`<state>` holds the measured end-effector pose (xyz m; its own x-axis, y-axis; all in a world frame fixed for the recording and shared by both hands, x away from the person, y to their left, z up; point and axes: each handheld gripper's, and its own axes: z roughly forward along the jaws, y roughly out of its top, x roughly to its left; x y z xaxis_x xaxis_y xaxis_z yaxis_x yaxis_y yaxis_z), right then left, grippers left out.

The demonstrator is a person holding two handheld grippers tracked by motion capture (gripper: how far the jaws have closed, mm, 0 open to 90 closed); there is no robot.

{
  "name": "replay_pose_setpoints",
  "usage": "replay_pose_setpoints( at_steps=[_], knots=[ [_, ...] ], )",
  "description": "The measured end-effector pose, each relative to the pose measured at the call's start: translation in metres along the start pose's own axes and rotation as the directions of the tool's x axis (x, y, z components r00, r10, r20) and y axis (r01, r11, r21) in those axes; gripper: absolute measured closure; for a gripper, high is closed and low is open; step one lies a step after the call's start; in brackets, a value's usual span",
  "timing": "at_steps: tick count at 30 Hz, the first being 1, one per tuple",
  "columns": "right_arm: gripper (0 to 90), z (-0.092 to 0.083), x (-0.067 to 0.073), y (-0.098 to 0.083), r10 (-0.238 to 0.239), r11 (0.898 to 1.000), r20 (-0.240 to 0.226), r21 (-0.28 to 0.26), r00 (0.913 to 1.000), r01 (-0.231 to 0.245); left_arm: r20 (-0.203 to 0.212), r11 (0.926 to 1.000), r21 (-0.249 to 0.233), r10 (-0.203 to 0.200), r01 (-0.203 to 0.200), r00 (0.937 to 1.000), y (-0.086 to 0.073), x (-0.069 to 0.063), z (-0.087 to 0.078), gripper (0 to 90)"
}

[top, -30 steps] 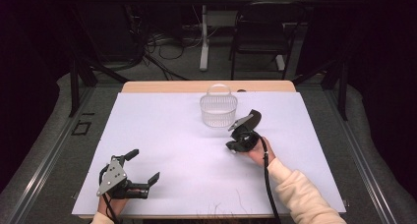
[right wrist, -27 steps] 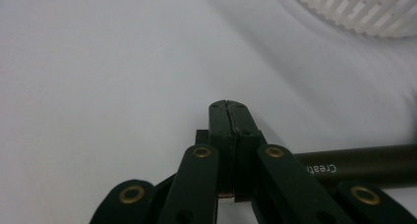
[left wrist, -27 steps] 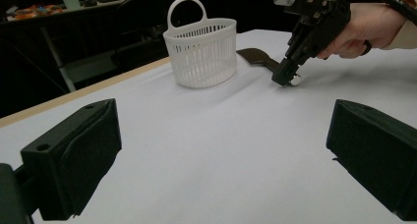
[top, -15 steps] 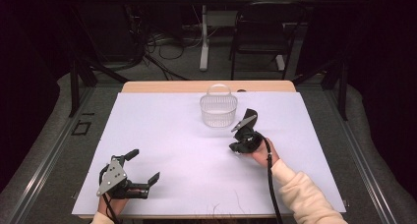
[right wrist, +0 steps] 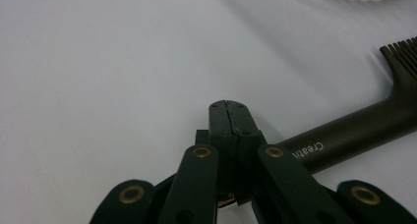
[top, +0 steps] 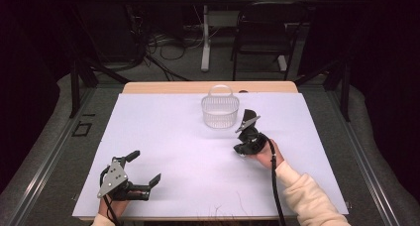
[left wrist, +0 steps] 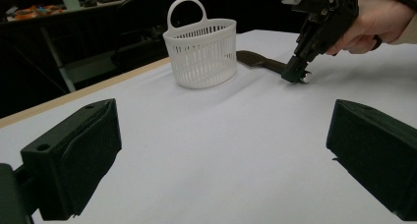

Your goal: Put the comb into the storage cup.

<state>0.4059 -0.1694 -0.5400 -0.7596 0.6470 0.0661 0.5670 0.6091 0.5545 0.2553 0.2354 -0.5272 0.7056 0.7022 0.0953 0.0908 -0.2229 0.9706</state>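
Right hand-held gripper [right wrist: 230, 117], jaws closed w/ nothing between, sits just beside a black comb [right wrist: 354, 128] lying on the white surface [top: 163, 137] near the basket [top: 220, 112]; left hand-held gripper [top: 138, 169] open.

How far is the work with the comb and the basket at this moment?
Done: the right gripper is shut on the handle end of the comb. In hand: the comb lies beside the white basket, apparently low on the table. Left: it probably has to go into the basket, which looks empty. The left gripper waits open near the front edge.
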Motion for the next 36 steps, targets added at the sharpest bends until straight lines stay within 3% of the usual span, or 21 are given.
replay_pose_setpoints(
  at_steps=[15, 21, 27, 30, 36],
  knots=[
    [90.0, -0.003, -0.006, -0.002, 0.026, 0.999, 0.025, 0.025, 0.9993, -0.027, -0.002, 1.0, 0.001, 0.005, -0.005, 1.0, 0.0, 0.0, 0.0, 0.1],
    [89.6, -0.004, -0.008, -0.002, 0.058, 0.998, 0.031, 0.027, 0.9978, -0.059, -0.001, 1.0, 0.001, 0.003, -0.003, 1.0, 0.0, 0.0, 0.0, 0.2],
    [71.9, -0.008, -0.01, 0.002, 0.113, 0.994, 0.01, 0.007, 0.9935, -0.114, -0.006, 1.0, 0.001, 0.002, -0.002, 1.0, 0.001, -0.001, 0.0, 0.2],
    [59.5, -0.014, -0.011, 0.004, 0.177, 0.984, 0.002, -0.01, 0.9842, -0.177, -0.006, 1.0, 0.003, 0.001, -0.001, 1.0, 0.0, 0.0, 0.0, 0.2],
    [47.6, -0.024, -0.01, 0.007, 0.23, 0.973, 0.039, 0.002, 0.9724, -0.23, 0.0, 0.9999, -0.002, -0.012, 0.012, 0.9999, 0.0, 0.0, -0.001, 0.2]
  ],
)
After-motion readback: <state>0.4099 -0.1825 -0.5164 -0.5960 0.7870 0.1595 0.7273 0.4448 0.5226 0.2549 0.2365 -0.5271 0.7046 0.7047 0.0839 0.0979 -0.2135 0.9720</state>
